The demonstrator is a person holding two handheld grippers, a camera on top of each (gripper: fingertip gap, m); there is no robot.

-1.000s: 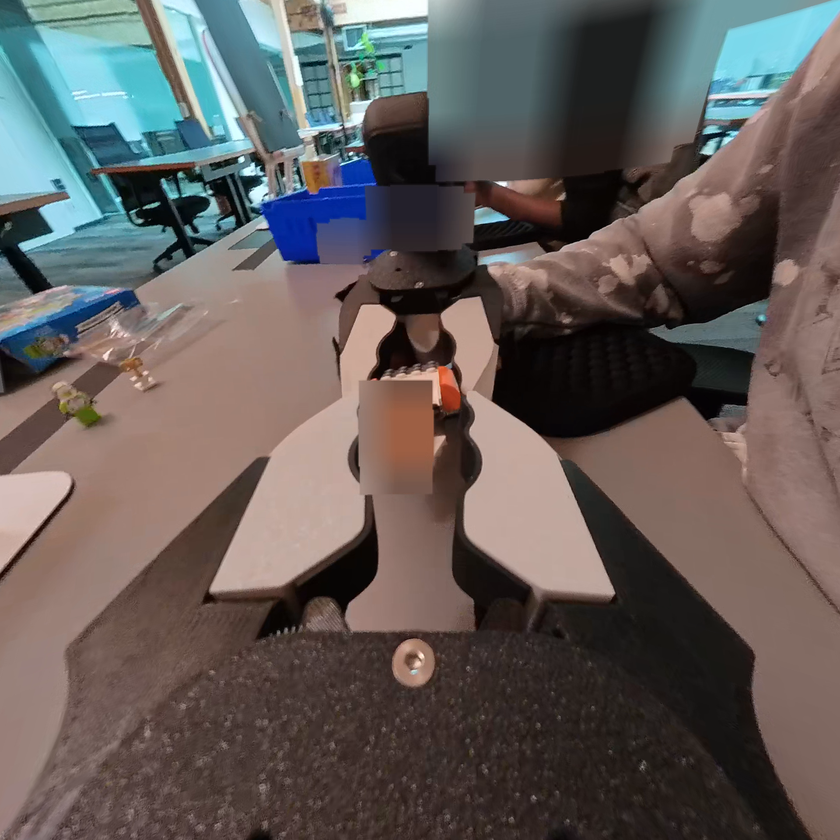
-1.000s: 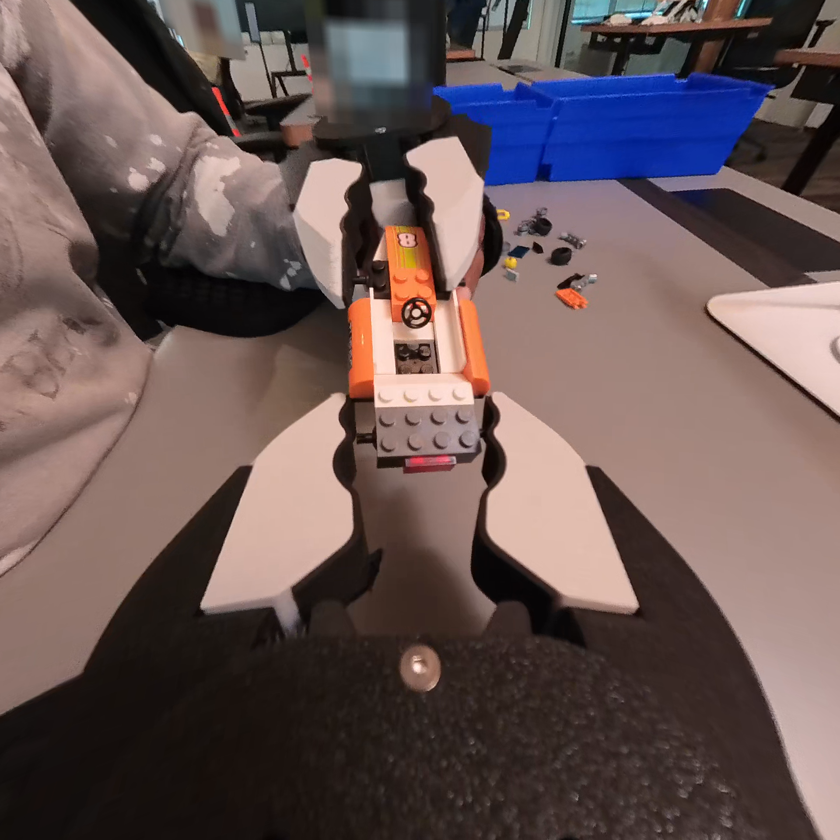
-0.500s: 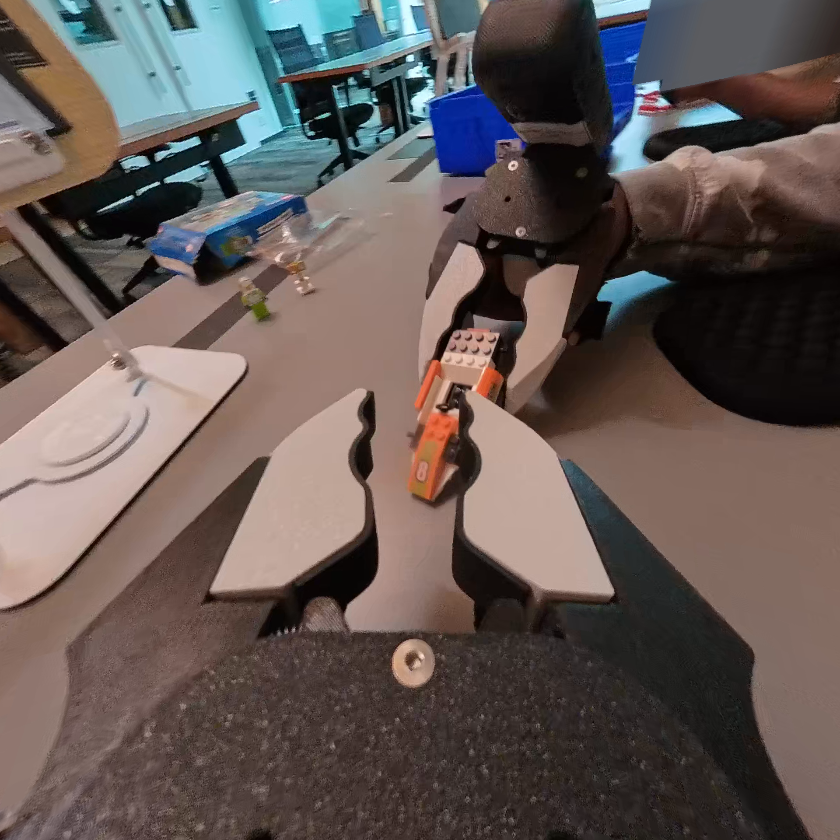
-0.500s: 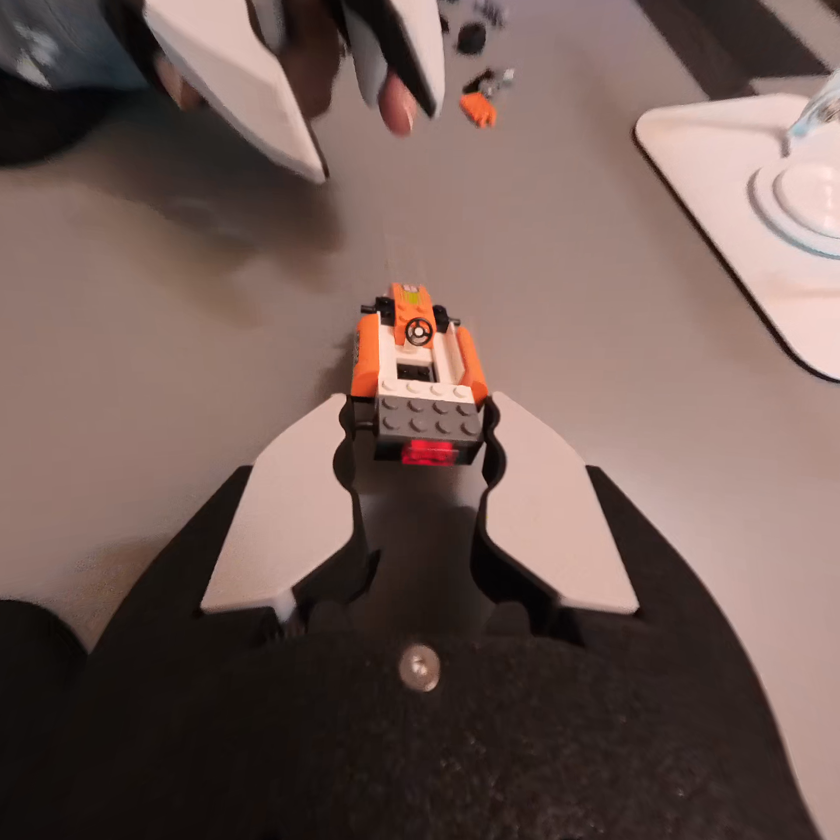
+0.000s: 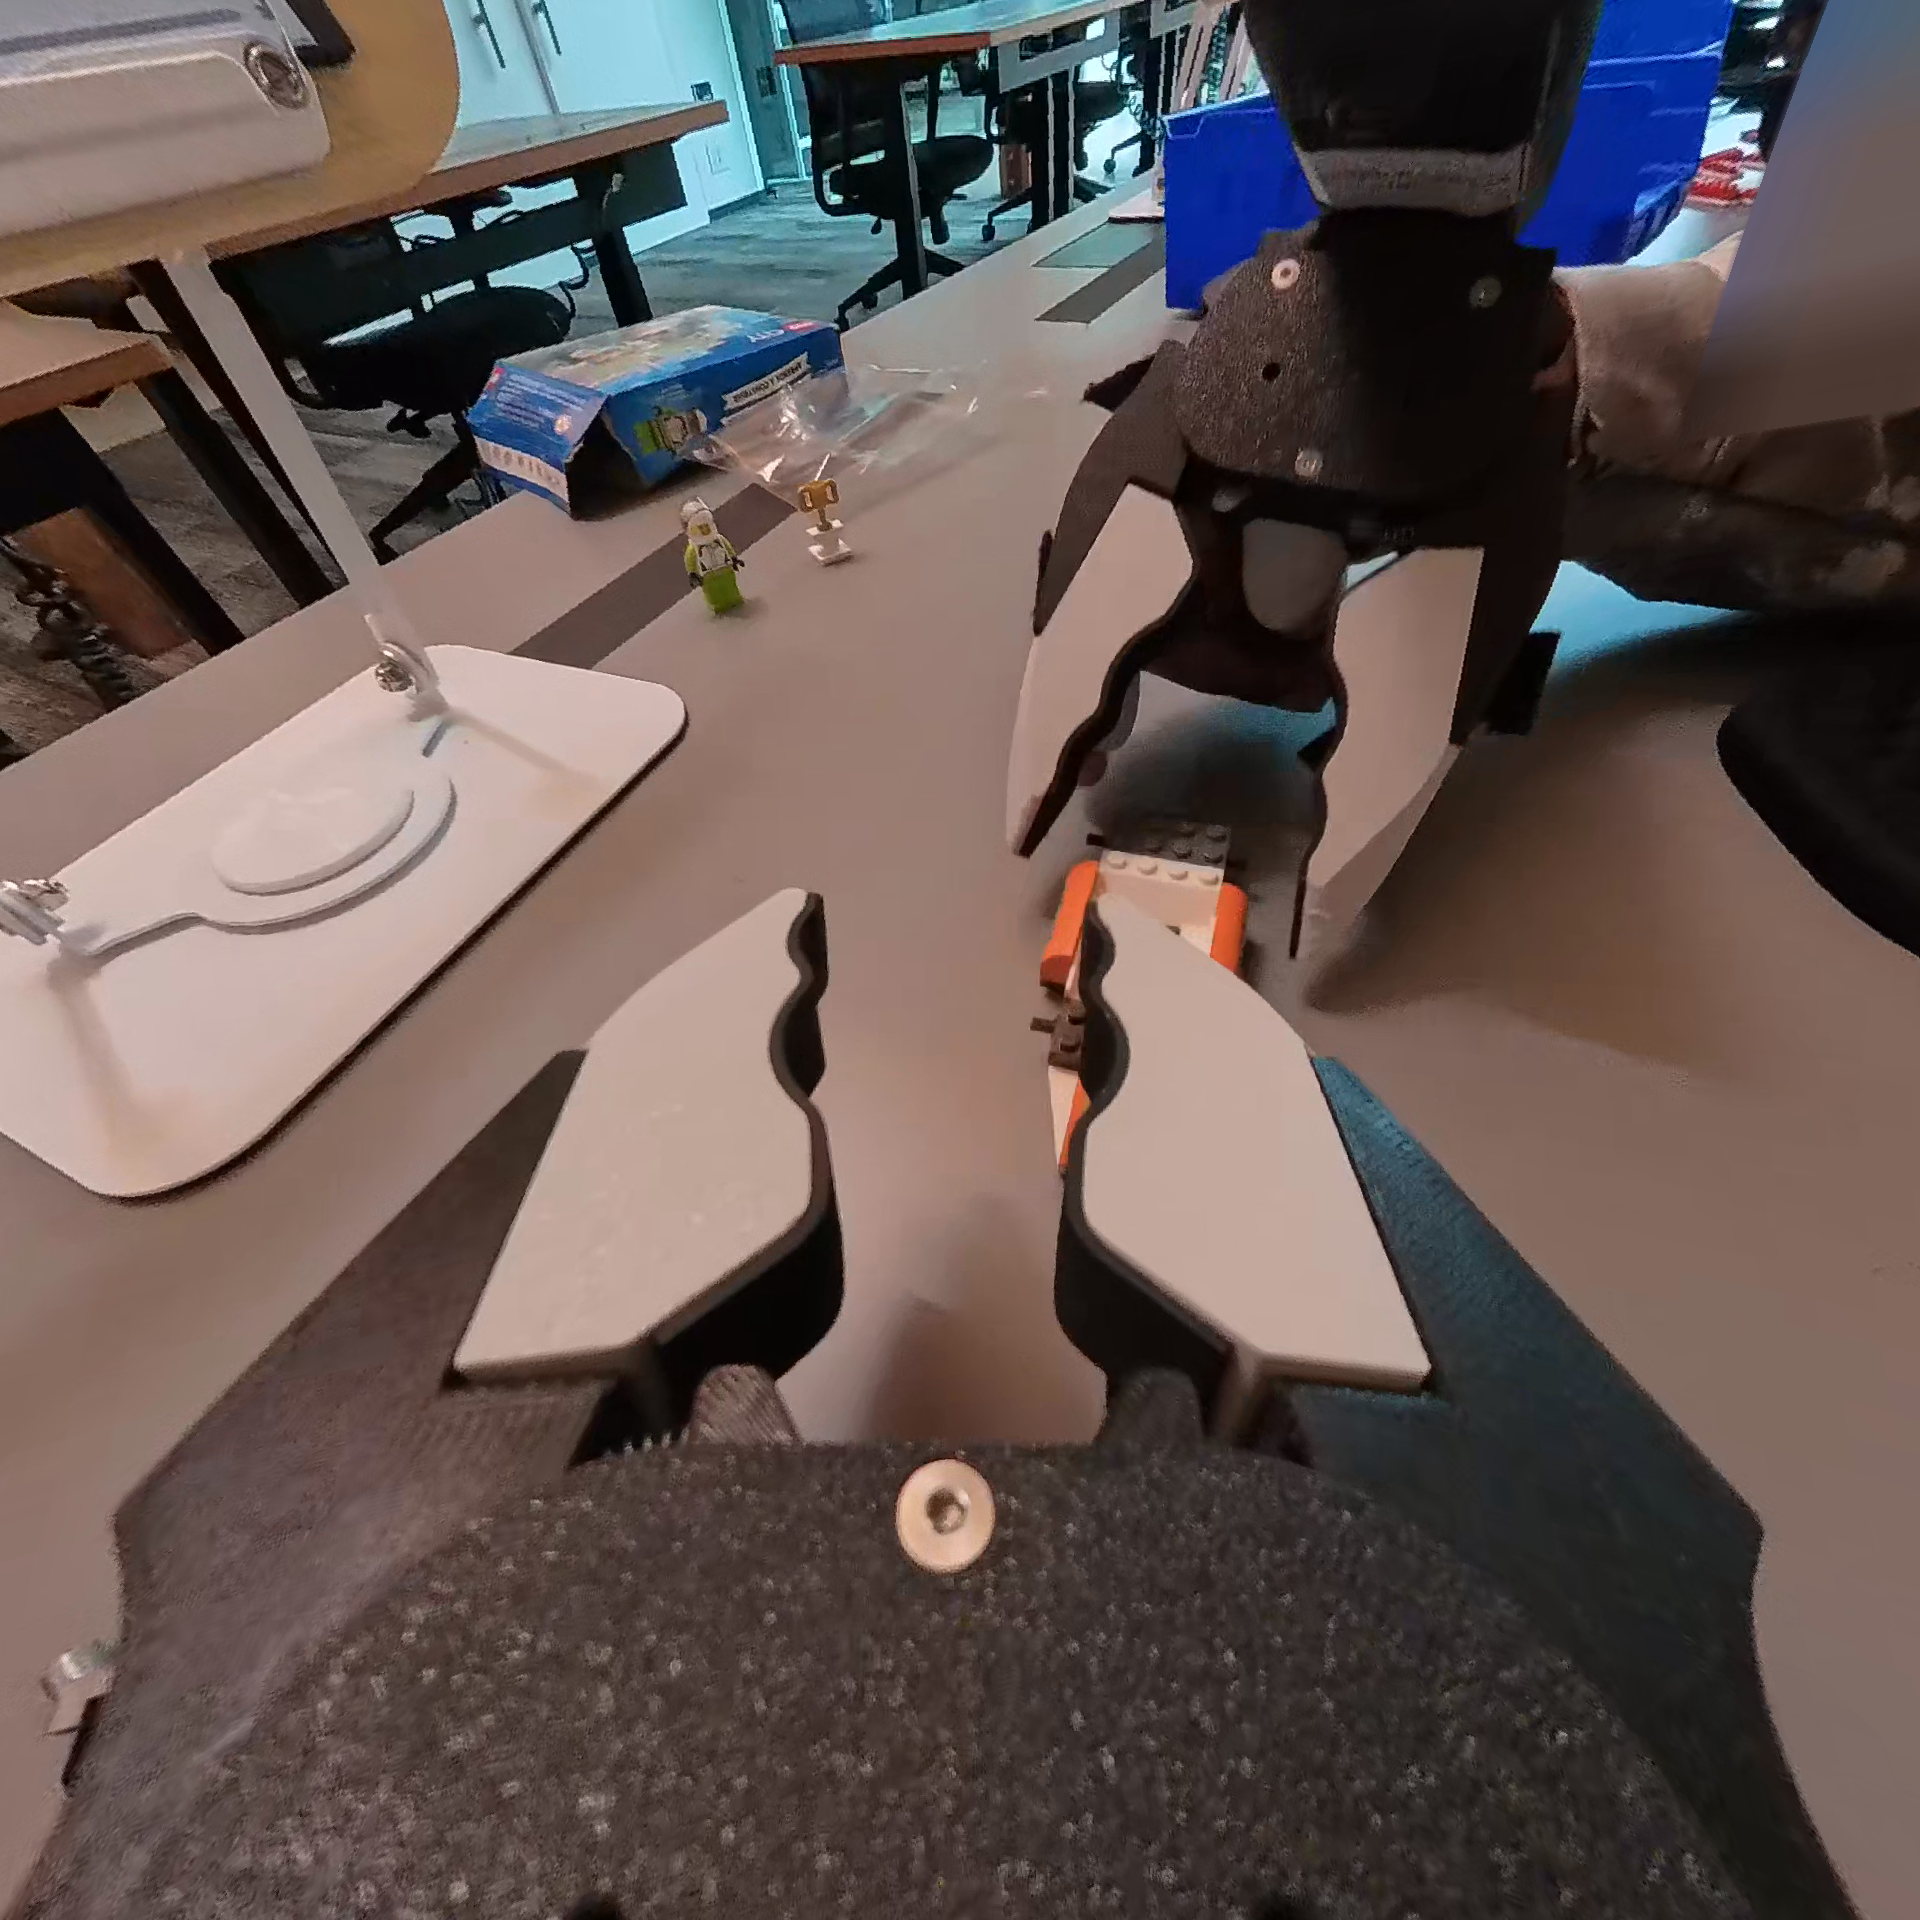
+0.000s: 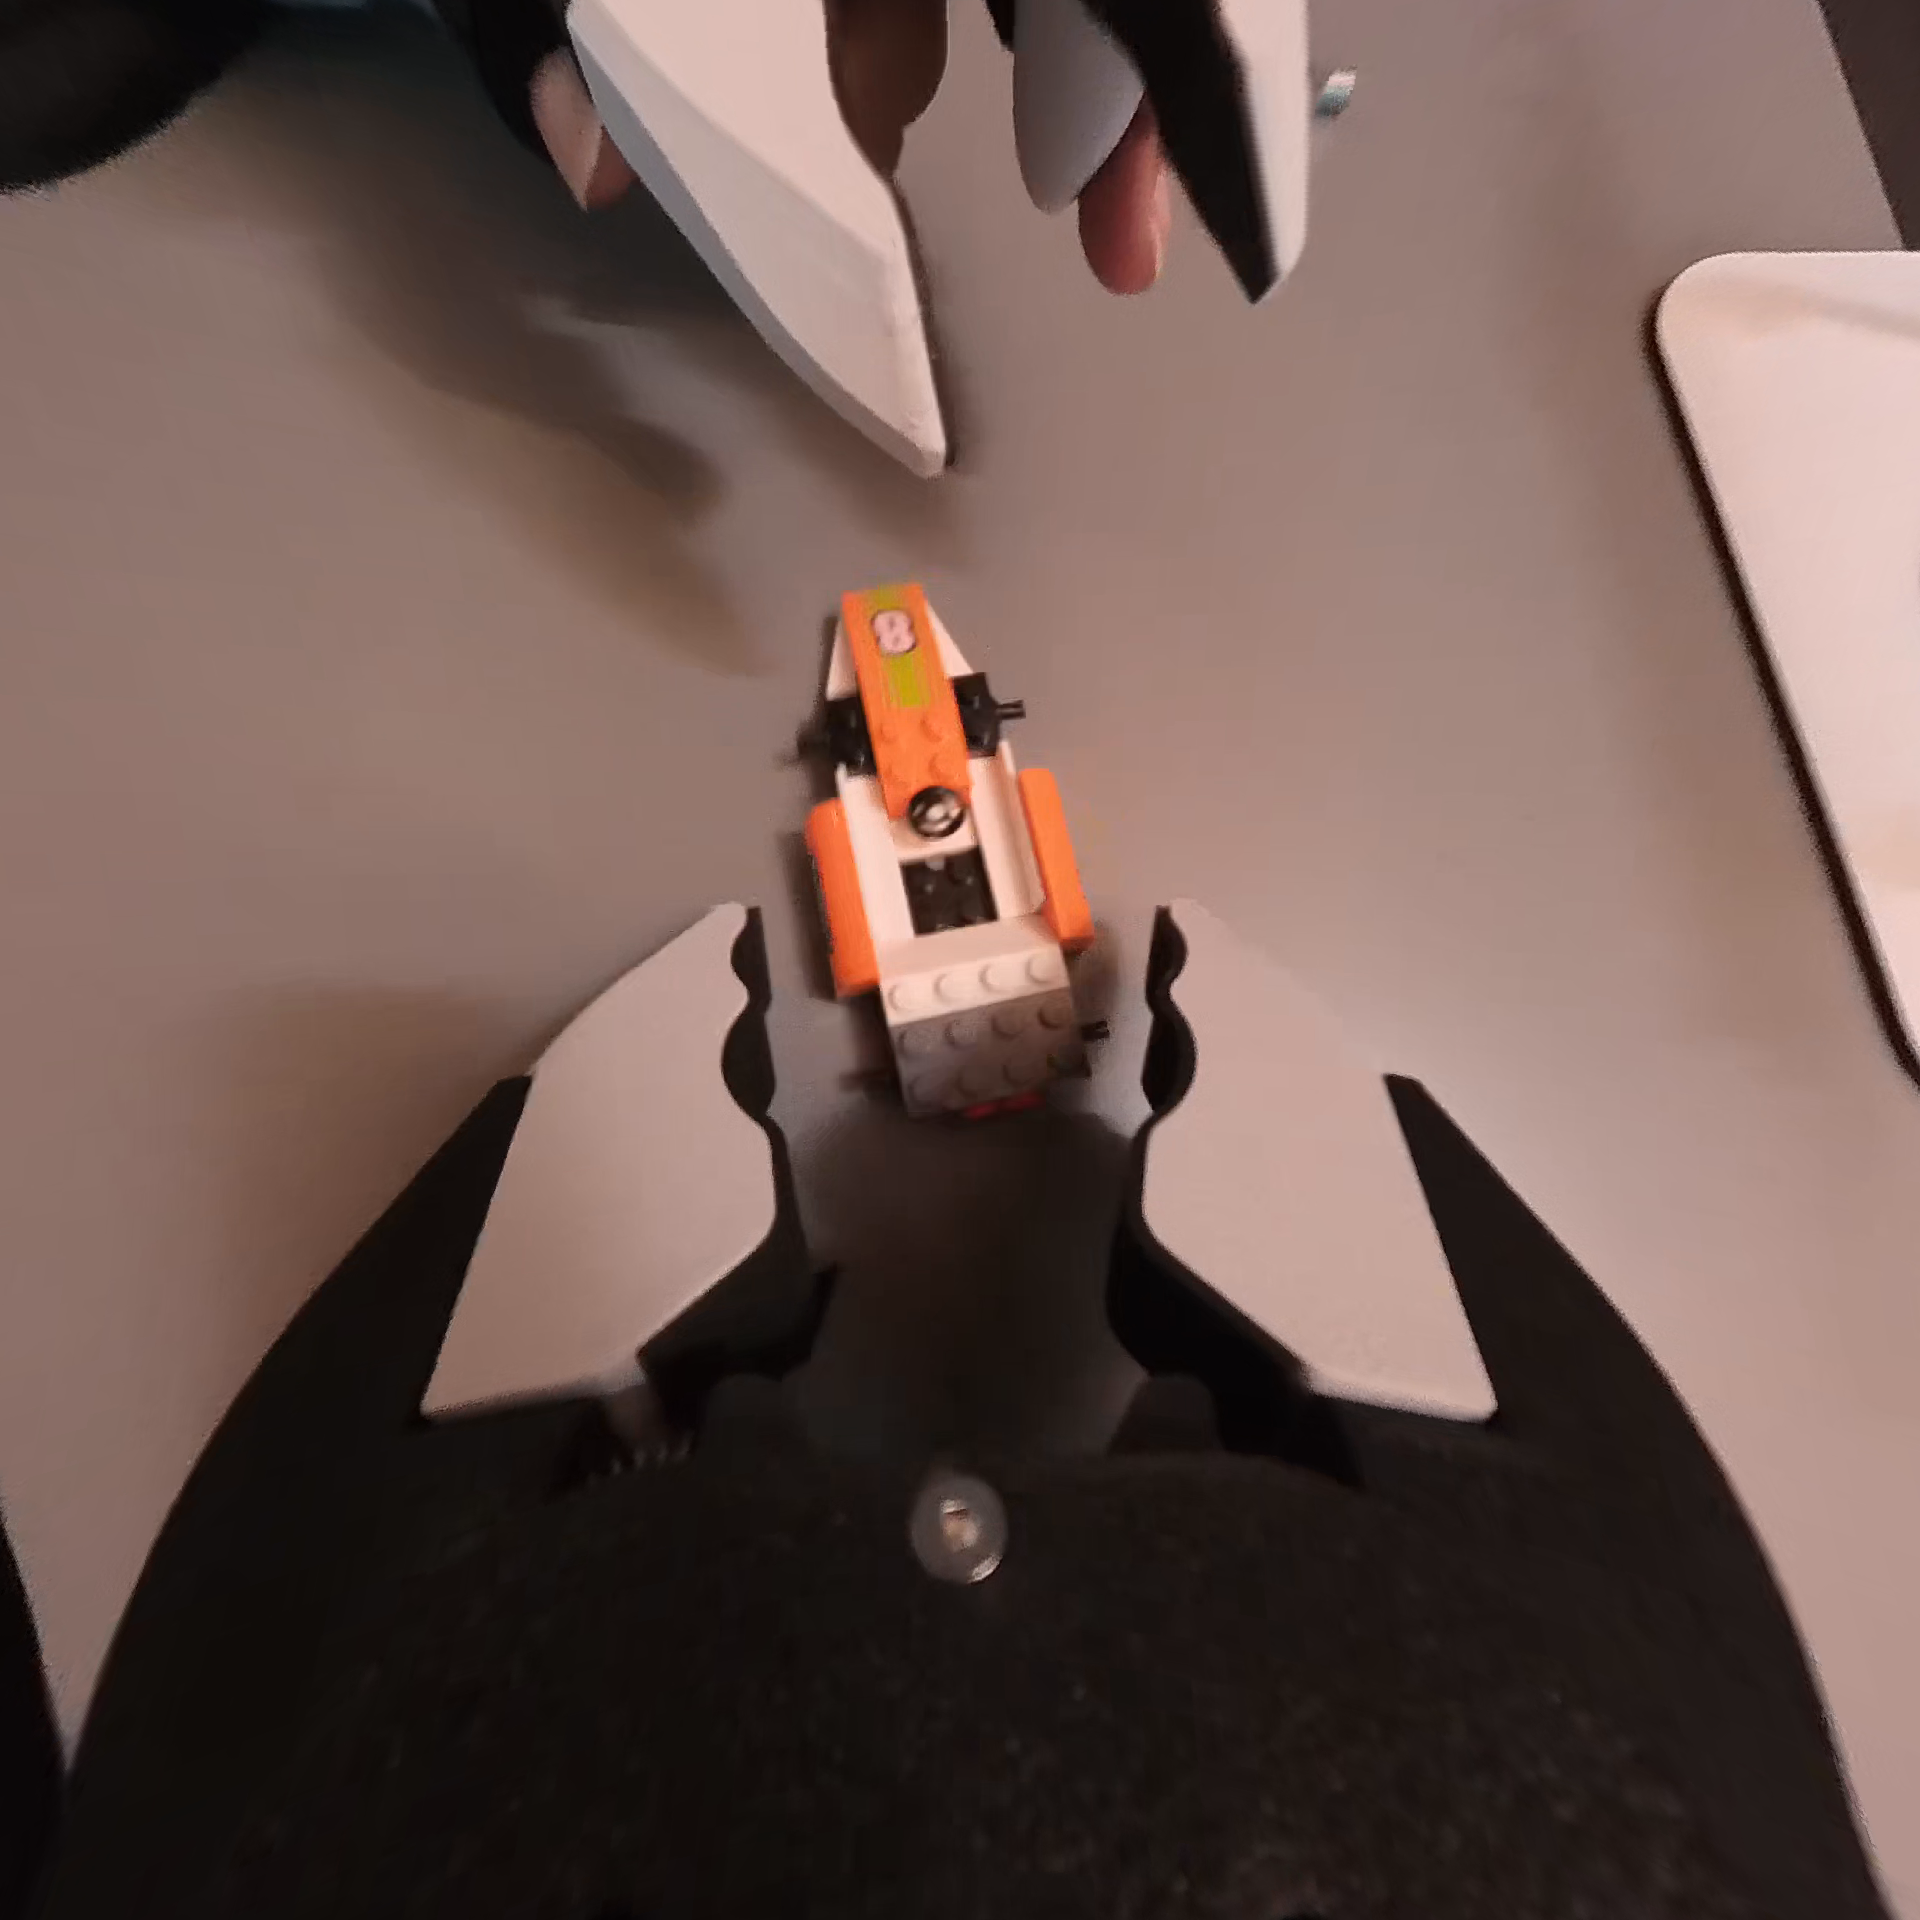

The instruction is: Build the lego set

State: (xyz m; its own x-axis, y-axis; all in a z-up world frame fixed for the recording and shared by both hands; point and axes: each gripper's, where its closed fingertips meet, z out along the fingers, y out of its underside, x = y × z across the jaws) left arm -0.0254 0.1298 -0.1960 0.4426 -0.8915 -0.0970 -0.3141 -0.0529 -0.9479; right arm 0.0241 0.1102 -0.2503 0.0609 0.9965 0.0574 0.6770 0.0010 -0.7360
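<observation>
Both jaws spread, empty. Lego car (image 6: 940, 883) rests on counter (image 6: 416, 727): light, rigid, studs may separate; best gripped across orange sides.

Right hand-held gripper (image 6: 951, 920) hangs with jaws spread wide, straddling the car's (image 6: 940, 862) rear without touching; left hand-held gripper (image 5: 951, 914) sits parted beyond the car's nose, empty.
</observation>
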